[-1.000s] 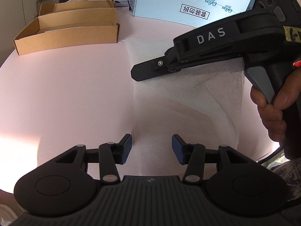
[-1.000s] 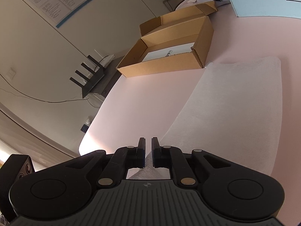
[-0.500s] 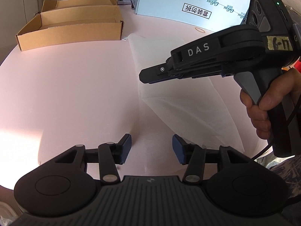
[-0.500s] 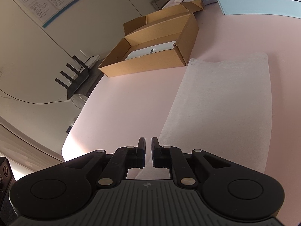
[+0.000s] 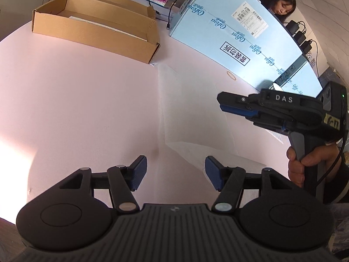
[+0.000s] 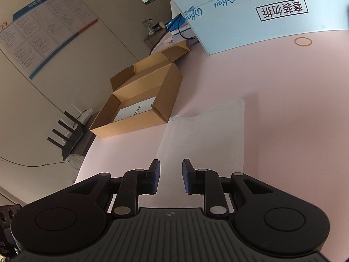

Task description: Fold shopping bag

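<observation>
Lying flat on the pink table [image 5: 76,100], the white shopping bag [image 5: 196,113] is a long thin sheet with its near end folded over. A brown cardboard box [image 5: 93,26] sits at the far left of the table, and one corner of the bag is just beside it. A big blue box [image 5: 235,41] stands at the back, and a small rubber band [image 5: 231,75] lies on the table in front of it.

At the bottom of the left wrist view, the left tool [image 5: 173,170] has its two blue pads wide apart. It holds nothing, and it hangs over the near end of the bag.

On the right side, a hand [image 5: 301,166] grips the handle of the right tool [image 6: 171,175]. That tool is above the right edge of the bag. In its own view, its pads are apart with a clear gap, and nothing is between them. The bag shows through the gap.
</observation>
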{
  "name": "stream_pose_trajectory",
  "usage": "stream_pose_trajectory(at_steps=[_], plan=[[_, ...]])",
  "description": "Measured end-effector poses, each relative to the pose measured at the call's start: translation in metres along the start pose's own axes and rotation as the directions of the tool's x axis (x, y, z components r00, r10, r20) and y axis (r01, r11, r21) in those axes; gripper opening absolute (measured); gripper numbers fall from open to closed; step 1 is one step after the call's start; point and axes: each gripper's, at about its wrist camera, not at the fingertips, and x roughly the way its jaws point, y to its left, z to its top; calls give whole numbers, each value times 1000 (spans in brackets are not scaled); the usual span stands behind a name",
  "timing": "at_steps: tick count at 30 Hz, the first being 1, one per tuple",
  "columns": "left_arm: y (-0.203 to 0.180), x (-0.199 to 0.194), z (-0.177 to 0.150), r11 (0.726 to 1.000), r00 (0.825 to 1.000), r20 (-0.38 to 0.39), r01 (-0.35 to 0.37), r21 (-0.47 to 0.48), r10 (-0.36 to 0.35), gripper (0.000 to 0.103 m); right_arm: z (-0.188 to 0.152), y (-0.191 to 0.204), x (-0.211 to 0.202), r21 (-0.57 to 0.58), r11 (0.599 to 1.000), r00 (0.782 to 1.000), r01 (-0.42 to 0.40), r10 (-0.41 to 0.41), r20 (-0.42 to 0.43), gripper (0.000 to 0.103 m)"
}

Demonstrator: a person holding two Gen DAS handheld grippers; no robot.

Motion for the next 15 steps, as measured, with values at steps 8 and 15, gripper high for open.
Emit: stream_pose_trajectory(at_steps=[8, 15], plan=[[12, 48, 75, 997, 994, 72, 79, -18, -78, 55, -16, 13, -4, -58, 990, 980, -130, 119, -160, 20], [10, 107, 104, 995, 997, 13, 81, 59, -82, 45, -41, 31, -1, -85, 971, 930, -225, 188, -317, 29]])
